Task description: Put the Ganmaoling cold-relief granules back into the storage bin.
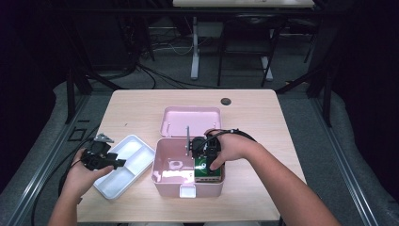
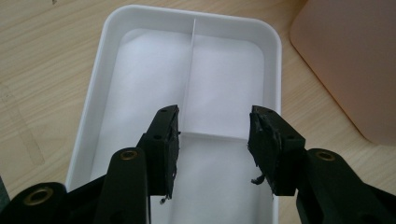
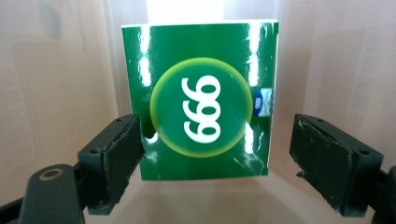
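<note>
A green box (image 3: 201,60) with "999" in a round badge stands inside the pink box (image 1: 165,181), against its pale inner wall (image 3: 56,70). My right gripper (image 3: 217,127) is open around the green box: its left jaw is at the box's edge and its right jaw stands clear of it. From above, the right gripper (image 1: 205,149) reaches down into the pink box's right side over the green box (image 1: 203,165). My left gripper (image 2: 212,122) is open and holds nothing, hovering over a white divided tray (image 2: 107,70). It sits at the tray's left edge (image 1: 99,156).
The pink lid (image 1: 190,121) lies flat behind the pink box. The white tray (image 1: 123,175) lies left of the pink box and holds nothing. The pink box's side (image 2: 350,60) rises just right of the tray. A dark round grommet (image 1: 226,101) marks the table's far side.
</note>
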{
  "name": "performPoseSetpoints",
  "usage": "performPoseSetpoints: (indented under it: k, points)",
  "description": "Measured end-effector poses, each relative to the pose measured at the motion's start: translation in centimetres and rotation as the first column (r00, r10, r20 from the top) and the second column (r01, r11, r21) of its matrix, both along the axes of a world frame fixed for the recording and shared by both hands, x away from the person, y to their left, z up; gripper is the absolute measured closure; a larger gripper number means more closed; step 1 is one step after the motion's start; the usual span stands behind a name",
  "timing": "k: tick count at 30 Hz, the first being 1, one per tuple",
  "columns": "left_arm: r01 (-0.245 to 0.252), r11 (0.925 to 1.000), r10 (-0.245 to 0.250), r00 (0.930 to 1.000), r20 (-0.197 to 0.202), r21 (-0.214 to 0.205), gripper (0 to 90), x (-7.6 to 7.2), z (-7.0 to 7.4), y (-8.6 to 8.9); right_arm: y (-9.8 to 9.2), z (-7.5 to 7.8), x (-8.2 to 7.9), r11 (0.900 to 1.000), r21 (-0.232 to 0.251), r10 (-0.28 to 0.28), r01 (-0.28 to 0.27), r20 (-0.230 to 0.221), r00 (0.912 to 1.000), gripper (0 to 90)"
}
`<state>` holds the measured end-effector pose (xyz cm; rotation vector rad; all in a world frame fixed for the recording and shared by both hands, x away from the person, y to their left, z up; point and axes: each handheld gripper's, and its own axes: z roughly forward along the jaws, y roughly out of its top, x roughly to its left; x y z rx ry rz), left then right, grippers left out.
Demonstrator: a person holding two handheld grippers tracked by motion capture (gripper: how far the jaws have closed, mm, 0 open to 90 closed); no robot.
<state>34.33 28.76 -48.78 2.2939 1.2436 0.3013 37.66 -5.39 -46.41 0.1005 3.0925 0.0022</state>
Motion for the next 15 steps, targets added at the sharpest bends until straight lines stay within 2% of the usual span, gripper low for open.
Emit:
performPoseSetpoints:
  k: [4,7,15]
  points:
    - [0.000,1.0000,0.000,1.0000,0.000,0.000,53.1,0.0,0.0,0.0,-0.2,0.6,-0.2,0.9999,0.012,-0.004,0.004,0.002,1.0000,17.8]
    - [-0.001,1.0000,0.001,1.0000,-0.002,0.001,53.1,0.0,0.0,0.0,-0.3,1.4,-0.4,0.9990,0.040,-0.021,0.020,0.011,0.9997,19.7]
    - [-0.001,1.0000,0.001,1.0000,0.000,0.003,53.4,0.0,0.0,0.0,-0.5,2.7,-0.8,0.9986,0.045,-0.028,0.026,0.027,0.9993,23.9]
